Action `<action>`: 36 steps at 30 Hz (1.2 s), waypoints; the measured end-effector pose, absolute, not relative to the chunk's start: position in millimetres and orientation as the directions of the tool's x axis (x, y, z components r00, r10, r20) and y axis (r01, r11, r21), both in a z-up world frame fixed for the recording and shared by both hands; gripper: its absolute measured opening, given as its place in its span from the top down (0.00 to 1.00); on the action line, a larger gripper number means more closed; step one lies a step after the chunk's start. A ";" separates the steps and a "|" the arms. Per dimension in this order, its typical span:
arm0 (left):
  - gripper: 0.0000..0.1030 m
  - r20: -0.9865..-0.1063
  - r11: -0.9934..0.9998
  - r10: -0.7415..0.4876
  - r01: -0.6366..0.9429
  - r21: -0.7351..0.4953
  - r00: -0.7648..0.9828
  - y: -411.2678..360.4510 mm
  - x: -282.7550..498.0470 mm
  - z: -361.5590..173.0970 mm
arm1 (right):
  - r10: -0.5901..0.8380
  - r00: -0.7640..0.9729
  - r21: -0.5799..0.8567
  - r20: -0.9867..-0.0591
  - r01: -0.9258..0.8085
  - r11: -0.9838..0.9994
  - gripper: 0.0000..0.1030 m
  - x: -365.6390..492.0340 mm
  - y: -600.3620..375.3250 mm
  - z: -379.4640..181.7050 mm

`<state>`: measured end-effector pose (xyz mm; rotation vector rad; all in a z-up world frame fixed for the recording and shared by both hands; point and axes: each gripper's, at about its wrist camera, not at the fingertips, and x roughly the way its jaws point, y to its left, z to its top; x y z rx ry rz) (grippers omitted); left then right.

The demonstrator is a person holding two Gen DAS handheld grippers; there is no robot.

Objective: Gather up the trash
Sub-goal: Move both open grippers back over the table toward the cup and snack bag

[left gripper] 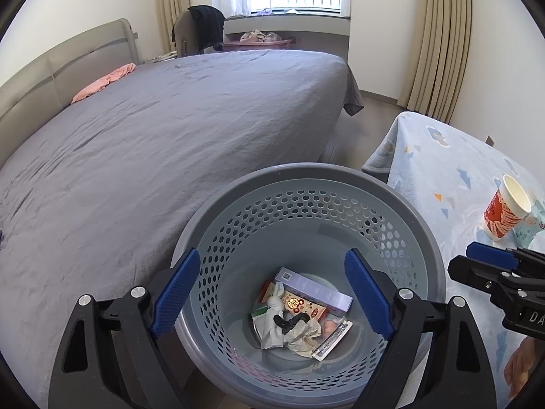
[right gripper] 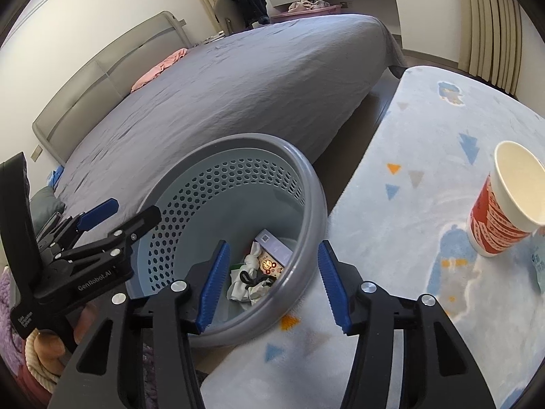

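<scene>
A grey perforated waste basket [left gripper: 391,177] stands on the floor between the bed and a low table; it also shows in the right wrist view [right gripper: 306,170]. Inside lie a purple box [left gripper: 315,288], crumpled tissues [left gripper: 303,337] and wrappers. My left gripper [left gripper: 272,293] is open and empty, hovering over the basket's mouth. My right gripper [right gripper: 272,283] is open and empty, above the basket's right rim and the table edge; it also shows in the left wrist view [left gripper: 473,262]. A red-and-white paper cup [left gripper: 505,208] stands on the table, also in the right wrist view [right gripper: 500,201].
A large bed with a grey sheet [left gripper: 170,129] fills the left. The low table wears a light blue patterned cloth [right gripper: 425,156]. A packet [left gripper: 531,228] lies beside the cup. A chair [left gripper: 197,30], window and beige curtains [left gripper: 439,41] stand at the back.
</scene>
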<state>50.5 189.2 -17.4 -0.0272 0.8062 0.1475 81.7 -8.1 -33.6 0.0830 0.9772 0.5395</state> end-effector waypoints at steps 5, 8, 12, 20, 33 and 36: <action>0.12 -0.712 0.991 0.115 -0.134 0.029 0.693 184.7 49.7 -13.8 | 0.455 0.468 0.304 -0.758 -0.363 0.881 0.44 75.0 -24.0 -31.4; 0.12 -0.709 0.992 0.107 -0.127 0.026 0.697 180.9 50.0 -12.1 | 0.437 0.485 0.295 -0.757 -0.343 0.892 0.44 69.1 -35.9 -29.4; 0.11 -0.703 0.993 0.097 -0.115 0.023 0.705 174.6 48.7 -9.4 | 0.414 0.516 0.285 -0.750 -0.313 0.906 0.42 61.1 -54.6 -25.0; 0.09 -0.692 0.996 0.065 -0.084 0.006 0.719 157.2 47.9 -3.4 | 0.372 0.578 0.312 -0.726 -0.206 0.928 0.38 44.2 -104.2 -17.4; 0.09 -0.685 1.000 0.000 -0.008 -0.008 0.728 113.0 51.5 2.3 | 0.247 0.664 0.258 -0.706 -0.084 0.962 0.36 13.0 -167.4 -9.0; 0.09 -0.682 1.000 -0.011 0.014 -0.002 0.732 100.8 51.6 2.8 | 0.223 0.672 0.252 -0.706 -0.057 0.966 0.35 7.3 -179.6 -9.5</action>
